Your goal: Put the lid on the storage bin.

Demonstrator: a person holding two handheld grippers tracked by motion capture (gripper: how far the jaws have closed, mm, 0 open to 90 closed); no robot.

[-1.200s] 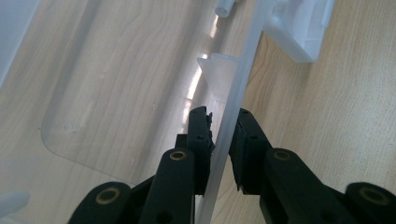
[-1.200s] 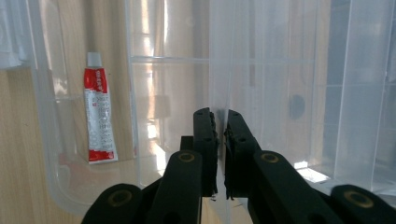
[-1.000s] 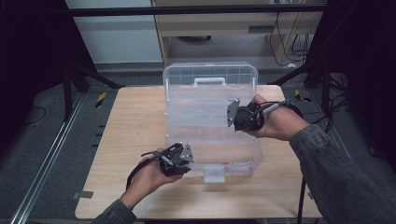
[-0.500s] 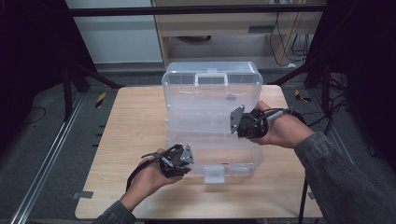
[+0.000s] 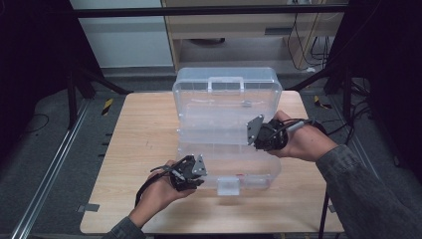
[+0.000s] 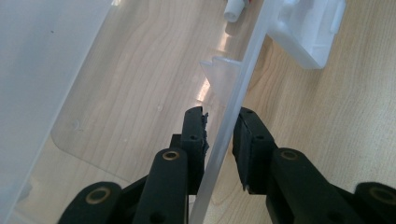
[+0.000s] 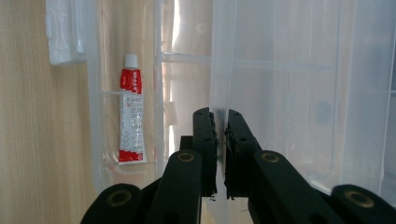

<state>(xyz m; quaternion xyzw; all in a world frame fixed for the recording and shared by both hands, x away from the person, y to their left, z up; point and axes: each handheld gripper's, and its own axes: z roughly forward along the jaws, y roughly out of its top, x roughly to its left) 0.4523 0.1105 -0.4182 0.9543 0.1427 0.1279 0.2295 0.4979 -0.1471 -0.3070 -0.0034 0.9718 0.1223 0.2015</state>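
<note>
A clear plastic hinged storage box [image 5: 226,124] stands open mid-table, lid upright. The right gripper [image 5: 255,133], nearer the lid, pinches its edge with jaws nearly closed; the left gripper [image 5: 195,175] straddles the front wall, jaws narrowly parted. A red-and-white tube [image 7: 129,109] lies inside the box.
</note>
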